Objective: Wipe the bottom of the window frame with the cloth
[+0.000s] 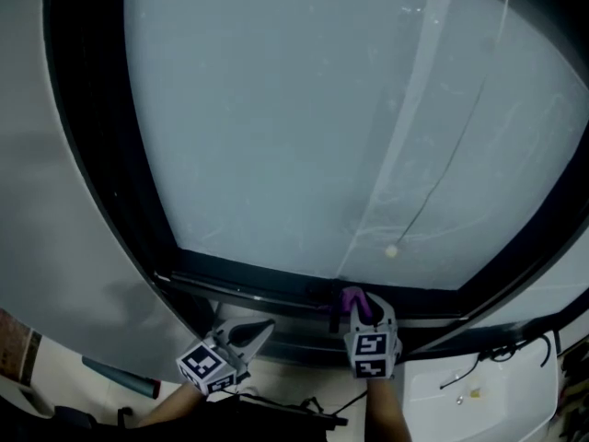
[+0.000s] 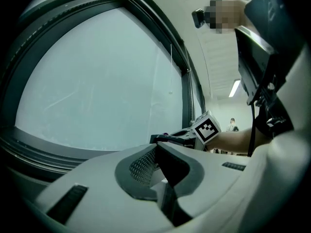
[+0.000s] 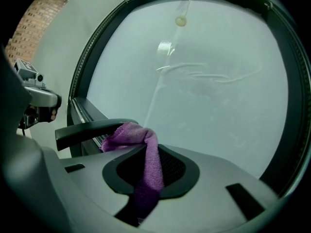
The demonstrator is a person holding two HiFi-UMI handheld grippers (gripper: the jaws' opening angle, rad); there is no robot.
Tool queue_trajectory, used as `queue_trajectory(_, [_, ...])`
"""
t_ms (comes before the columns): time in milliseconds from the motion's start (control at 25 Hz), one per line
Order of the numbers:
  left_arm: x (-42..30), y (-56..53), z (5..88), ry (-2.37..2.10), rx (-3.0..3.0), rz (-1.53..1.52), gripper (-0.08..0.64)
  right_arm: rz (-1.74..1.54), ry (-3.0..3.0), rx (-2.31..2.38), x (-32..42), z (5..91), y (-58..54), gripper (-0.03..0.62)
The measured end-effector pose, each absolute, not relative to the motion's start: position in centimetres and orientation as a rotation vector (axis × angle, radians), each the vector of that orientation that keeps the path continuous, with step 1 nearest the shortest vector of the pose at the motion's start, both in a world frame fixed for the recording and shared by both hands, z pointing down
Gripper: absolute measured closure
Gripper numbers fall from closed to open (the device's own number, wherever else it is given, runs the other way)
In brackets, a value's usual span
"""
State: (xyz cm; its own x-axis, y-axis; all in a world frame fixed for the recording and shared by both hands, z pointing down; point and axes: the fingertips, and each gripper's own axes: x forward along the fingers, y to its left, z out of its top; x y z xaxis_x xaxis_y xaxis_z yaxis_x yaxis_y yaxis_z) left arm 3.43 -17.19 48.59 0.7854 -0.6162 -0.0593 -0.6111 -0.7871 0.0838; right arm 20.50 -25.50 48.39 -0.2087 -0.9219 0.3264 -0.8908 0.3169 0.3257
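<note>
Cloth [image 3: 150,164] purple, fluffy terry; window frame [image 1: 262,285] dark, matt; glass [image 1: 304,118] frosted, smooth.

My right gripper [image 3: 149,171] has its jaws pinched together on a purple cloth [image 3: 127,133]. The bunched end pokes out ahead by the dark window frame [image 3: 83,111], just under a black handle [image 3: 87,129], beside the frosted pane [image 3: 218,96].

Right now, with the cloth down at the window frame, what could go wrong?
The cloth is bunched against the black handle, so a sweep by the right gripper may snag there. Only a narrow strip sits between its closed jaws, so dragging could pull it free. The cord bead hangs low near the bottom frame and might get knocked.
</note>
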Motion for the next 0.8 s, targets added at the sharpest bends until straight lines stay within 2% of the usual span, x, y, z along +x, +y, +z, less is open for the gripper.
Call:
queue_trajectory(280, [2.1, -19.0, 47.3, -0.947, 2.945, -0.153, 0.558, 0.128, -2.086, 1.791, 22.1, 48.2, -27.2, 0.52])
queue_trajectory(800, [0.6, -20.6, 47.7, -0.814, 2.967, -0.204, 0.558, 0.072, -1.819, 1.872, 24.0, 49.5, -27.6, 0.52])
